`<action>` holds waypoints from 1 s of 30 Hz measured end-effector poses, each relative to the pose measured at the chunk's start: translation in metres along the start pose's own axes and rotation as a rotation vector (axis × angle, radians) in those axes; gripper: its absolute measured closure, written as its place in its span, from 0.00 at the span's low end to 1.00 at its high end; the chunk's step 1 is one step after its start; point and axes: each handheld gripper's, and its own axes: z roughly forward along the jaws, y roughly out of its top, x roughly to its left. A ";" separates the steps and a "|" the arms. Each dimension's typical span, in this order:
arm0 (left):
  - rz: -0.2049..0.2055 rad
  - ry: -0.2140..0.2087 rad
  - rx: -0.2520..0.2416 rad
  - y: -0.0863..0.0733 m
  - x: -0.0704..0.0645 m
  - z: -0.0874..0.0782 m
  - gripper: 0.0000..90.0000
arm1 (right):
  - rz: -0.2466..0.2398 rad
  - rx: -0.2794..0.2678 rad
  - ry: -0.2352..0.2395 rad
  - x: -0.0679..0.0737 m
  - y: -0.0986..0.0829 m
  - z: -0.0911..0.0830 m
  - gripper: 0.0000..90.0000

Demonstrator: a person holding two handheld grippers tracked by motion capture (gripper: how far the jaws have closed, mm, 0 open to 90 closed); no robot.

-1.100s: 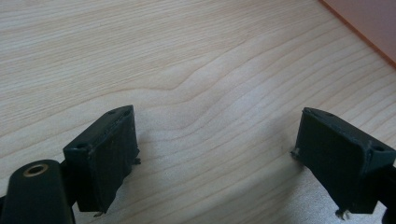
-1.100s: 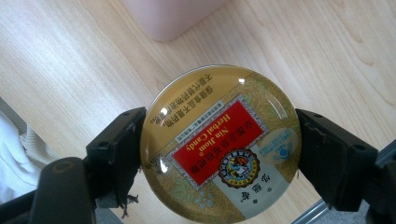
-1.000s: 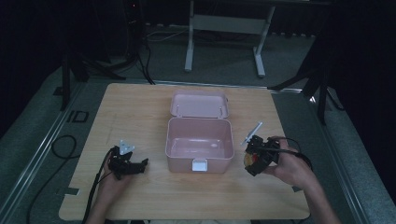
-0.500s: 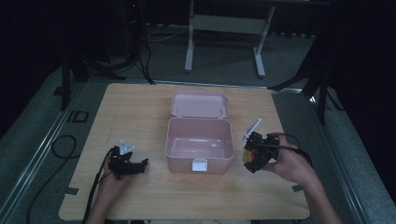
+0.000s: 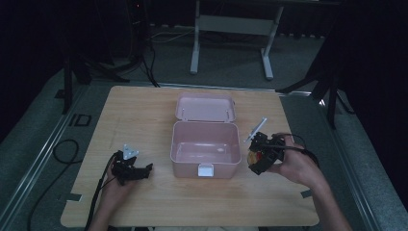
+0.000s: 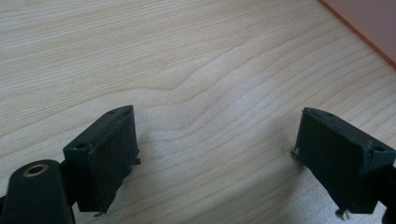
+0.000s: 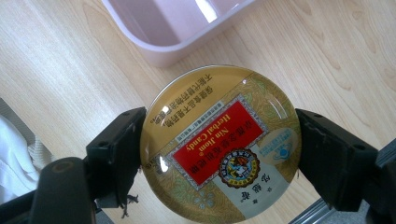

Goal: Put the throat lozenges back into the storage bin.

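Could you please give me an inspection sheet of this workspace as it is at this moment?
Surface: wooden table, bare around the things.
Job's things: round candy tin held near the pink box; the box is open, inside empty, lid laid back.
Clutter: nothing seen.
Grippers: right gripper clamps the tin by its edges; left gripper open on the table, holding nothing.
Cables: black cable on the floor at left.
Surroundings: dark room, grey metal stand behind the table.
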 end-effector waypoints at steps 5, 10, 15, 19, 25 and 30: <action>0.000 0.000 0.000 0.000 0.000 0.000 0.15 | -0.002 -0.005 -0.001 0.000 0.004 -0.003 0.23; 0.000 0.000 0.000 0.000 0.000 0.000 0.15 | -0.007 -0.016 0.001 -0.001 0.011 -0.004 0.23; -0.001 0.000 -0.001 0.000 0.000 0.000 0.15 | -0.014 -0.025 0.001 -0.001 0.016 -0.005 0.23; 0.000 0.000 0.000 0.000 0.000 0.000 0.15 | -0.022 -0.032 -0.004 -0.001 0.020 -0.008 0.23; 0.000 0.000 0.000 0.000 0.000 0.000 0.15 | -0.027 -0.034 -0.005 0.000 0.025 -0.011 0.23; 0.000 0.000 0.000 0.000 0.000 0.000 0.15 | -0.035 -0.043 -0.011 0.000 0.029 -0.013 0.23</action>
